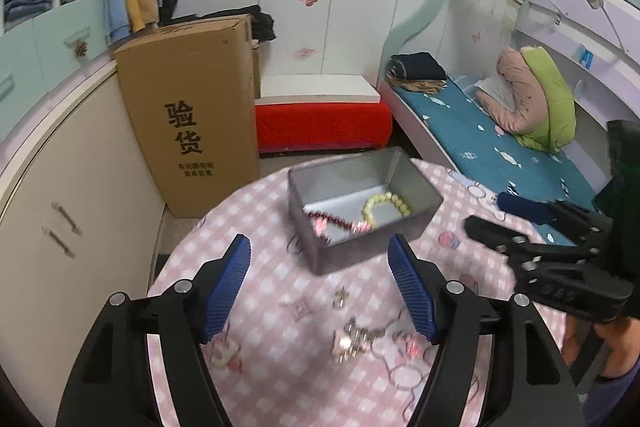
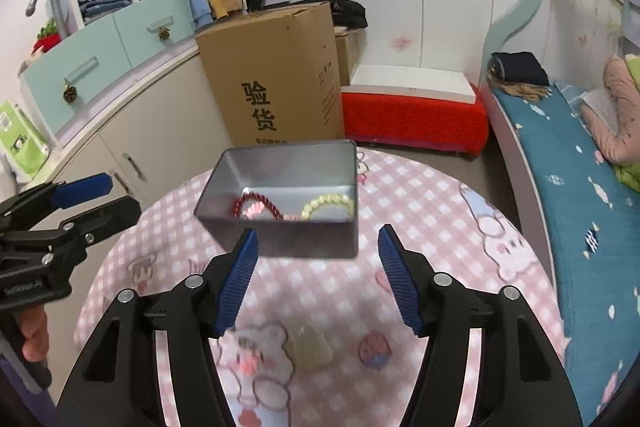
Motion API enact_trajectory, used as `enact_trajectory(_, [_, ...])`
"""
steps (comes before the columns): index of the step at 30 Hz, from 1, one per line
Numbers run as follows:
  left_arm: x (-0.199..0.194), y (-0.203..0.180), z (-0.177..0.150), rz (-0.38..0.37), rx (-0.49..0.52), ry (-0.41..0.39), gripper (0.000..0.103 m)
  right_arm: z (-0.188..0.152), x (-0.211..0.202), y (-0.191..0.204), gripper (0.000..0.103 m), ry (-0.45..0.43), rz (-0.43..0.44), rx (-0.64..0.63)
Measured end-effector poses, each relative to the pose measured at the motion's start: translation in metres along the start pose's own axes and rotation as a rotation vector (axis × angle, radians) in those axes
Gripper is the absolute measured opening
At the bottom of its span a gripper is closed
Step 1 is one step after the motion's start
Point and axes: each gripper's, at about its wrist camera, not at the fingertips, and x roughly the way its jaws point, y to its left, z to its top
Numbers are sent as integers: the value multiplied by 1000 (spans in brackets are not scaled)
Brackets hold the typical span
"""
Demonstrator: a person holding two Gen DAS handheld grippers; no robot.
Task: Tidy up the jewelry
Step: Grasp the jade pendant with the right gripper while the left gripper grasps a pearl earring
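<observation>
We see the metal tin [image 1: 362, 211] on the pink checked tablecloth [image 1: 260, 211]. Inside the tin lie a red bead bracelet [image 2: 256, 207] and a pale yellow bead bracelet [image 2: 329, 203]. In front of the tin, more jewelry [image 1: 356, 337] lies on the cloth. The left gripper [image 1: 320, 287] and the right gripper [image 2: 318, 277] both stand released, with nothing between their blue pads.

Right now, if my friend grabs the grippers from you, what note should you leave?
Left gripper: open, holding nothing.
Right gripper: open, holding nothing.
Tin box sits on the pink checked tablecloth.
Done: red bead bracelet and pale yellow bead bracelet lie in the tin.
Left: silvery jewelry near the left gripper and a pale pendant near the right one are on the cloth.
</observation>
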Motion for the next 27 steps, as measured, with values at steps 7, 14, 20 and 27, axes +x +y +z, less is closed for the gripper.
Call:
enact_trajectory(7, [2, 3, -39, -4, -41, 42, 69, -48, -8, -12, 64, 32, -48, 16])
enact_trajectory(14, [17, -6, -61, 7, -20, 94, 69, -73, 15, -14, 64, 105, -44, 19])
enact_trajectory(20, [24, 2, -61, 16, -52, 109, 69, -79, 40, 2, 64, 146, -24, -38])
enact_trajectory(27, [34, 11, -59, 5, -69, 135, 69, -79, 58, 12, 61, 171, -11, -93])
